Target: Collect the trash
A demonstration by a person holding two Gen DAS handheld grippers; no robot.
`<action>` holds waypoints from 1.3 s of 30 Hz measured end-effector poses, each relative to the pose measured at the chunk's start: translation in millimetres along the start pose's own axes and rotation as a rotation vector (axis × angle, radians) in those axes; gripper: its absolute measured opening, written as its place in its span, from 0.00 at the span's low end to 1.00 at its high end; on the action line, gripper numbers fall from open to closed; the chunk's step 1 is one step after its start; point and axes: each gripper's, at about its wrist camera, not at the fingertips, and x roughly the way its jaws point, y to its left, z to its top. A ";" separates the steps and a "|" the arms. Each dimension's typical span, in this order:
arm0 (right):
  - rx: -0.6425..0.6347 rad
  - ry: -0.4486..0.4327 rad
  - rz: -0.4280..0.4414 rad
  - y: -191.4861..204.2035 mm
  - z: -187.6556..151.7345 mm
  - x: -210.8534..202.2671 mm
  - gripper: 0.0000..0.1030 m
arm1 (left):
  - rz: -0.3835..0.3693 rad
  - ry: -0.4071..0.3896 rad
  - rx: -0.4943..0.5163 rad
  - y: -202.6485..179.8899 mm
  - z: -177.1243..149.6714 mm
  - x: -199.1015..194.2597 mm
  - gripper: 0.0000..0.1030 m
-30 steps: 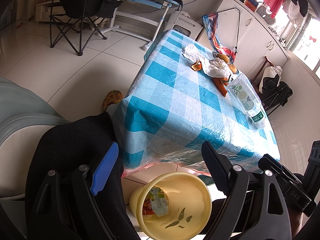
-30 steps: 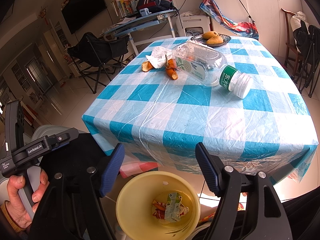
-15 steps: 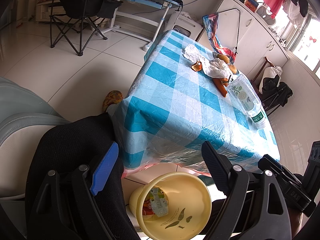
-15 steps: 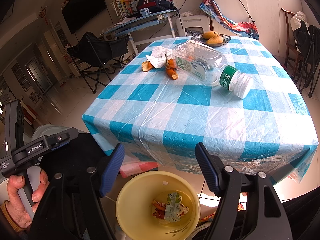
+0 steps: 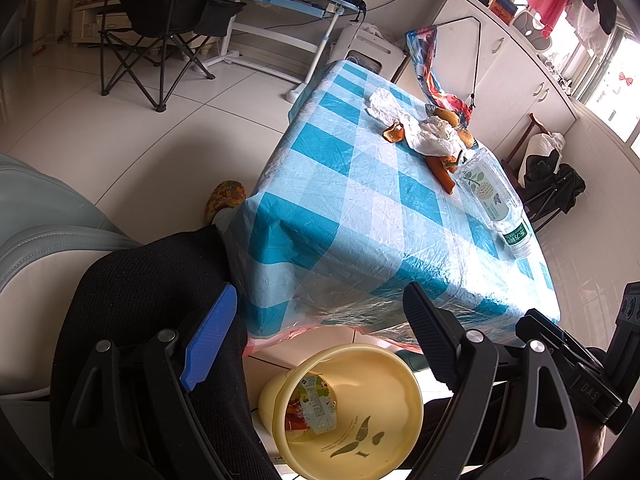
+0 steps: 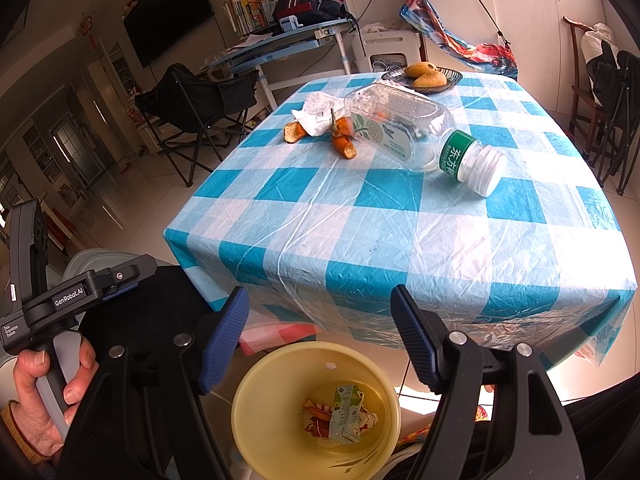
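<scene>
Change: nothing is seen to have shifted over the last second; both tongs are held motionless and every item lies where it lay.
Table: a table under a blue-and-white checked plastic cloth (image 6: pixel 400 232) fills the middle of both views, with its near edge just beyond the tongs.
Bin: a yellow plastic bin (image 6: pixel 256 384) stands on the floor below the near table edge; a crumpled carton and wrappers (image 6: pixel 344 412) already lie inside it.
Bottle: a clear empty water bottle (image 6: pixel 404 128) with a green label lies on its side toward the far half of the table, white cap pointing near-right.
Tissue: crumpled white tissue (image 6: pixel 316 114) lies just left of the bottle.
Peel: orange peel pieces (image 6: pixel 344 142) lie touching the tissue.
Left gripper (image 5: pixel 320 340): jaws held wide apart, nothing between them, above the bin.
Right gripper (image 6: pixel 320 328): jaws apart and empty, above the bin.
Meaning: the pause suggests a drop is finished; bottle, tissue and peel remain to be collected.
</scene>
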 end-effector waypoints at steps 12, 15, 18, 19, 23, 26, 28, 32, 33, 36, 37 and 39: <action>0.004 -0.002 0.001 -0.4 0.3 -0.7 0.68 | -0.002 -0.001 -0.004 0.5 0.5 -0.3 0.80; 0.014 -0.038 0.013 -2.0 6.5 -9.4 0.68 | -0.015 -0.022 -0.031 4.0 4.9 -7.0 0.79; -0.051 -0.094 -0.013 0.6 21.9 -24.3 0.69 | -0.014 -0.064 -0.025 2.6 13.7 -16.1 0.80; -0.081 -0.104 -0.029 0.1 27.8 -28.0 0.69 | -0.013 -0.077 -0.017 1.0 16.8 -18.6 0.80; -0.135 -0.122 -0.077 -15.4 51.1 -31.1 0.71 | -0.034 -0.079 0.005 -6.4 29.9 -17.6 0.81; -0.136 -0.112 -0.099 -31.6 66.4 -22.3 0.71 | -0.047 -0.061 0.013 -14.3 41.0 -7.8 0.81; -0.139 -0.105 -0.104 -39.7 75.4 -15.2 0.71 | -0.044 -0.057 0.026 -20.9 48.5 -0.7 0.81; -0.188 -0.084 -0.114 -43.3 90.7 2.4 0.71 | -0.058 -0.037 0.083 -43.3 63.3 19.5 0.83; -0.208 -0.078 -0.116 -42.5 94.0 7.3 0.73 | -0.065 -0.031 0.096 -49.1 67.4 24.6 0.83; -0.283 -0.058 -0.134 -37.3 102.9 22.2 0.76 | -0.104 -0.010 0.108 -65.5 83.2 39.8 0.83; -0.308 -0.049 -0.140 -36.8 106.4 28.4 0.76 | -0.124 -0.003 0.096 -70.0 89.8 45.2 0.83; -0.340 -0.030 -0.143 -37.6 111.5 39.7 0.79 | -0.151 0.001 0.076 -79.7 104.6 55.7 0.83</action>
